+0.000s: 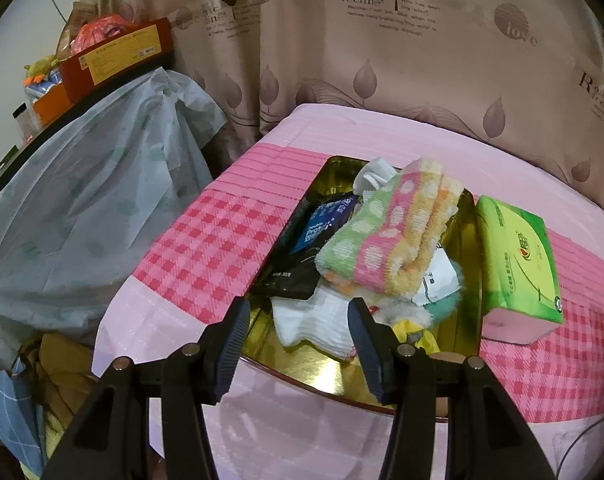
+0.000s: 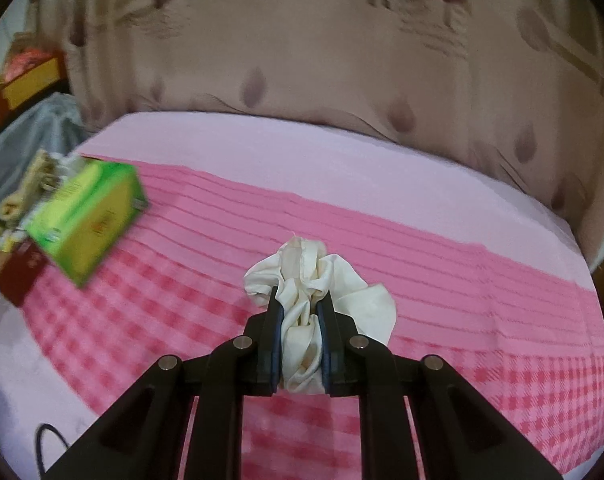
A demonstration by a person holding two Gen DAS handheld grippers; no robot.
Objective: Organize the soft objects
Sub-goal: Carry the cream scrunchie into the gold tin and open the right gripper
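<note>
A gold-lined box on the pink bed holds a dotted striped towel, a white sock, a dark blue packet and other soft items. My left gripper is open and empty, hovering over the box's near edge above the white sock. A green tissue pack lies right of the box; it also shows blurred in the right wrist view. My right gripper is shut on a crumpled cream cloth, held above the checked bedspread, to the right of the box.
A pink checked bedspread covers the bed. A leaf-print curtain hangs behind. A pale plastic-covered bundle stands left of the bed, with red and orange boxes on a shelf above. A dark cable lies near the front edge.
</note>
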